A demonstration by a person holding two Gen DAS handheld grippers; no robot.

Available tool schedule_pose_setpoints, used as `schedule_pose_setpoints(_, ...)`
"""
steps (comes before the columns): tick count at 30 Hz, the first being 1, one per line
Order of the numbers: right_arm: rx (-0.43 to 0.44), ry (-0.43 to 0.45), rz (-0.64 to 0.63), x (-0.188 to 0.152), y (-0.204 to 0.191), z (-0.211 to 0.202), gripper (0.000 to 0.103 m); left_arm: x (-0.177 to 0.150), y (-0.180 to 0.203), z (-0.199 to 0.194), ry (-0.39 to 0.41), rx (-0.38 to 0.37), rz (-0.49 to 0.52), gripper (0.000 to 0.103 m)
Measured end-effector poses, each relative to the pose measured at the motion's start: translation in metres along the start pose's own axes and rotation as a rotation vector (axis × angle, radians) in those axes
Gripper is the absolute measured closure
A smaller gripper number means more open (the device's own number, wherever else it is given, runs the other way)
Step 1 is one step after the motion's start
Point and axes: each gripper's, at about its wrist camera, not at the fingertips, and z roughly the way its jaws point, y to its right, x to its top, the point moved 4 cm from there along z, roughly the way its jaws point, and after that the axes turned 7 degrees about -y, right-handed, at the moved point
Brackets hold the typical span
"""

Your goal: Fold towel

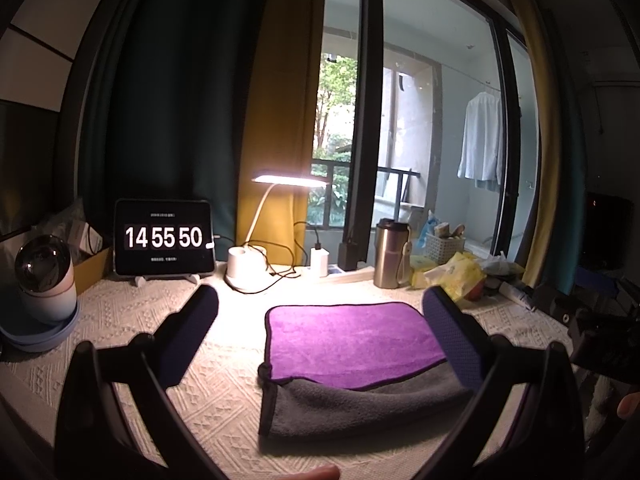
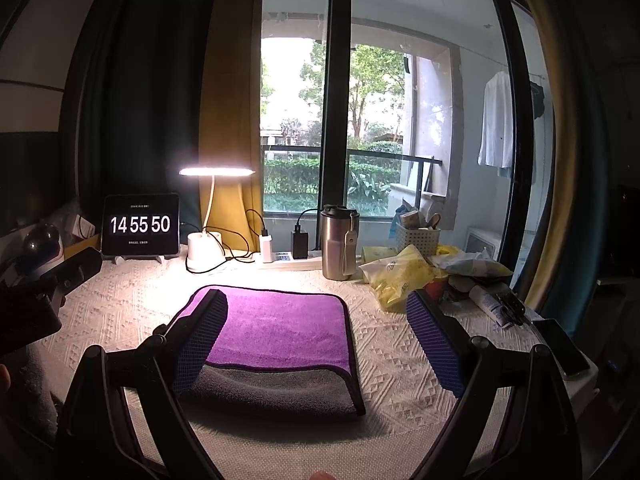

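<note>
Both my left gripper (image 1: 320, 320) and right gripper (image 2: 316, 320) hover with jaws spread, holding nothing; between them the towel (image 2: 276, 336) lies on the worktop (image 2: 400, 360), folded once, purple over grey, so I judge another fold comes next, needing an edge pinched

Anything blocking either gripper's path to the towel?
Nothing visible. The towel lies on bare tablecloth just ahead of the open left gripper and right gripper; the tumbler and clutter sit behind it.

Towel (image 2: 276, 344) left edge behind finger; tablet (image 1: 163, 237) small text illegible
</note>
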Motion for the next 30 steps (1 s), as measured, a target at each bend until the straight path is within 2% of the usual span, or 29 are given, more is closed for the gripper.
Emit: schedule_pose_setpoints(30,-0.001,-0.012,0.004,-0.0024,0.002,0.0006,0.01,0.0029,0.001,-0.0033,0.005,0.002,0.005,0.0)
